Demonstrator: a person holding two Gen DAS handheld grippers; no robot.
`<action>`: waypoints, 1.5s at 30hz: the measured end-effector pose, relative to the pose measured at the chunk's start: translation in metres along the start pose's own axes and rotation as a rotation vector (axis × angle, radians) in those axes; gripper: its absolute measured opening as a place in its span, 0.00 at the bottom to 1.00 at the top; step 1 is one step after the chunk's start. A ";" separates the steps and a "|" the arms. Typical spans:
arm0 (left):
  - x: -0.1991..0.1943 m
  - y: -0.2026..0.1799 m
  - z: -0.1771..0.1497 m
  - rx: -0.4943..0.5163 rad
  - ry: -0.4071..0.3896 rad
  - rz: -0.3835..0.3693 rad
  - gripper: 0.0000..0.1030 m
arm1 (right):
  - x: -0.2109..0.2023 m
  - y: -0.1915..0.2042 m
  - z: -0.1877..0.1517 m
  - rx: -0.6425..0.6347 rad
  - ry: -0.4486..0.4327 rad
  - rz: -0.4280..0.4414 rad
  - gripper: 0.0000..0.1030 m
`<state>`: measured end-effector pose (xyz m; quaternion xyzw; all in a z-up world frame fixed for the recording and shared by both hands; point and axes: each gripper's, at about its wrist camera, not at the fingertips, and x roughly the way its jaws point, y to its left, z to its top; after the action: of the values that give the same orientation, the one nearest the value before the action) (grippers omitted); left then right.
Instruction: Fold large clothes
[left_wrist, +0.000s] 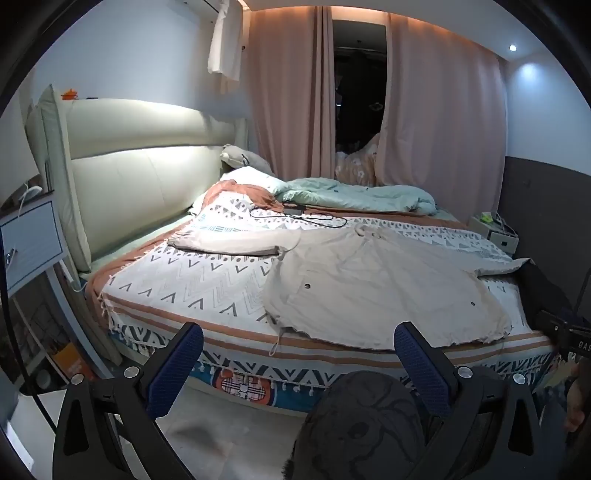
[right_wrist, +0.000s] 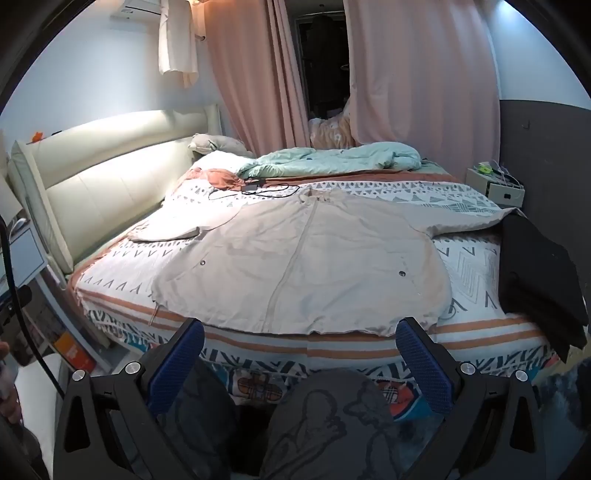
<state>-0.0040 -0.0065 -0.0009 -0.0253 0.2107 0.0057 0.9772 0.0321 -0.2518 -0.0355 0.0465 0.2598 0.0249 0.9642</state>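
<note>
So, jacket: we see the beige jacket (right_wrist: 303, 258) spread flat, front up, on the patterned bedspread (right_wrist: 472, 266), its hem just short of the bed edge nearest us
Zip line: the closed front (right_wrist: 291, 258) runs from collar to hem down the middle, and we take it as our landmark for everything else
Sleeves: one sleeve (right_wrist: 166, 230) lies out to the left of the zip line towards the headboard (right_wrist: 103, 192); the other sleeve (right_wrist: 476, 221) stretches right of it, its end by the black folded clothes (right_wrist: 539, 273)
Handling, as we judge it: thin, soft and light cloth, limp rather than stiff, likely to sag and slide on itself once lifted; the snaps (right_wrist: 402, 273) are the only hard bits
Where to hold: we would pinch a sleeve near its cuff, or the hem corners left and right of the zip line, taking both layers so the back comes along
Left gripper (left_wrist: 298, 354): spread wide, holding nothing, hovering short of the hem left of the zip line
Right gripper (right_wrist: 300, 350): also spread and empty, nearly centred on the zip line, above our knees
Clutter: a black cable (right_wrist: 255, 190) lies beyond the collar, apart from the cloth
</note>
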 end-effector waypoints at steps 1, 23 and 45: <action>-0.002 -0.001 -0.001 0.001 0.000 -0.001 1.00 | -0.001 -0.004 0.000 0.001 0.000 0.000 1.00; 0.004 0.003 -0.005 -0.007 0.019 -0.050 1.00 | -0.007 -0.012 -0.008 0.002 -0.033 -0.042 1.00; 0.017 0.004 -0.005 -0.021 0.025 -0.053 1.00 | 0.014 -0.025 -0.016 0.020 -0.013 -0.075 1.00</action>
<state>0.0092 -0.0026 -0.0131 -0.0412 0.2221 -0.0181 0.9740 0.0368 -0.2745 -0.0586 0.0463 0.2552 -0.0139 0.9657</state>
